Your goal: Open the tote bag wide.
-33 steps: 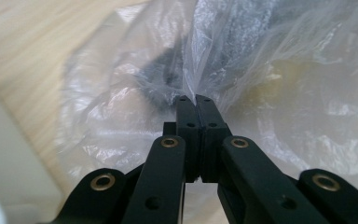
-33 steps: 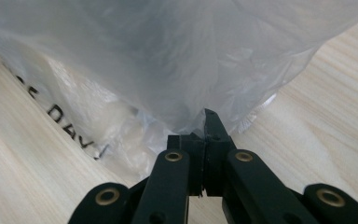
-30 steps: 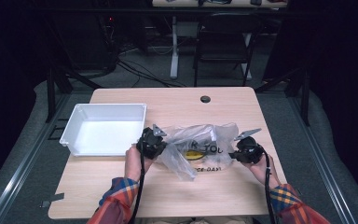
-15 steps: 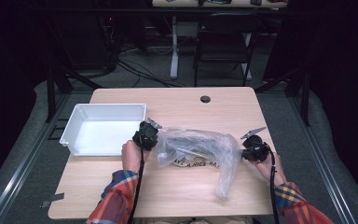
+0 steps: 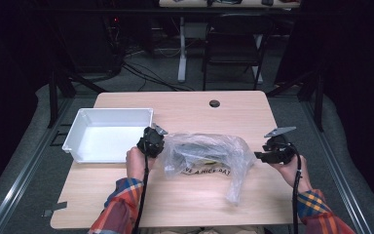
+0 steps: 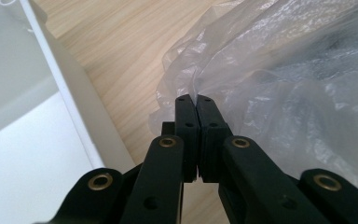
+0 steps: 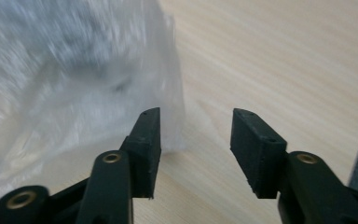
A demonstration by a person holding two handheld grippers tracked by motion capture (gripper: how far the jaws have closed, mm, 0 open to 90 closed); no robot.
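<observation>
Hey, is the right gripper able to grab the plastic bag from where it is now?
Probably yes. The right gripper is open, with the bag just beside it and bare table between. The left gripper already pinches the bag's other edge.

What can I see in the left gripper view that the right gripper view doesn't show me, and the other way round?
In the left gripper view, the left gripper has its jaws pressed together on a fold of the clear plastic bag, and the white tray sits alongside.

In the right gripper view, the right gripper has its jaws spread apart with bare wooden table between them, gripping nothing; the bag lies just beside one jaw, blurred.

Both look down along black jaws at the same crinkled bag on the same light wood tabletop.
</observation>
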